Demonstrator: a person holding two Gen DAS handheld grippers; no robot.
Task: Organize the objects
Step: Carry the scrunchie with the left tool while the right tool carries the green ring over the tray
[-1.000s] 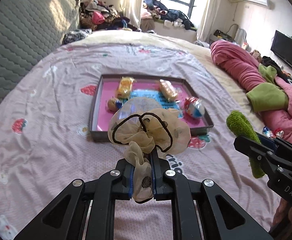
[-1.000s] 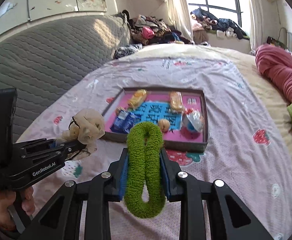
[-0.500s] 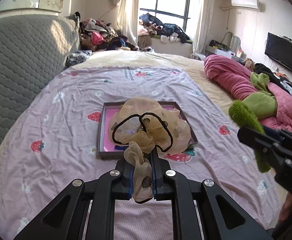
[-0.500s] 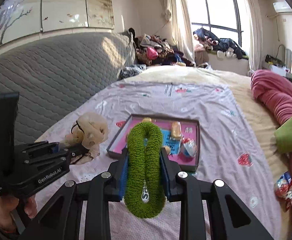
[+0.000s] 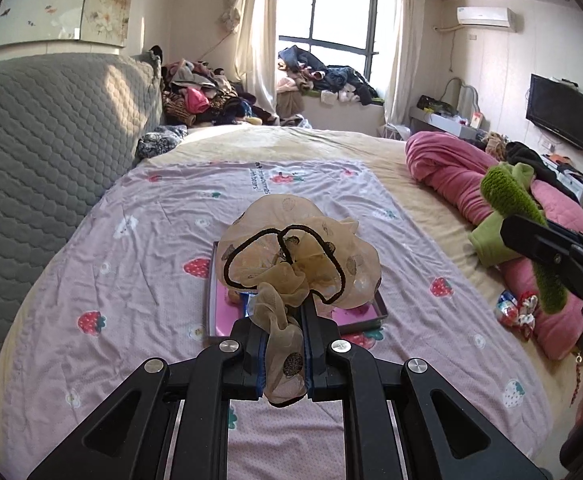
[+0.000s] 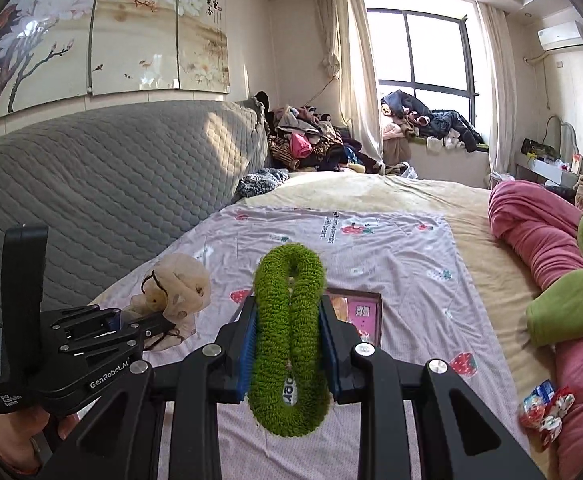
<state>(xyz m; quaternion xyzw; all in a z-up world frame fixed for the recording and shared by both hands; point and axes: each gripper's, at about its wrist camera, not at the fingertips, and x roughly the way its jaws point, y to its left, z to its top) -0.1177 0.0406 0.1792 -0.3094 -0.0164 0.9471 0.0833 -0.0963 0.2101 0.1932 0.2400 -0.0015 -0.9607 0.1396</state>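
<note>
My left gripper (image 5: 284,344) is shut on a beige sheer scrunchie (image 5: 299,256) with a black elastic loop, held high above the bed. It also shows in the right wrist view (image 6: 177,286). My right gripper (image 6: 289,344) is shut on a fuzzy green scrunchie (image 6: 289,320), also seen at the right of the left wrist view (image 5: 519,212). A grey tray with a pink lining (image 5: 359,314) lies on the strawberry-print sheet, mostly hidden behind the held scrunchies; its far corner shows in the right wrist view (image 6: 365,310).
Snack packets (image 5: 517,312) lie on the sheet beside a pink quilt (image 5: 451,176) and a green blanket (image 6: 567,308) on the right. A grey quilted headboard (image 5: 31,168) is on the left. Piled clothes (image 5: 215,100) sit at the far end.
Both grippers have risen and pulled back from the tray with their scrunchies still held. The tray now looks smaller and lower in both views.
</note>
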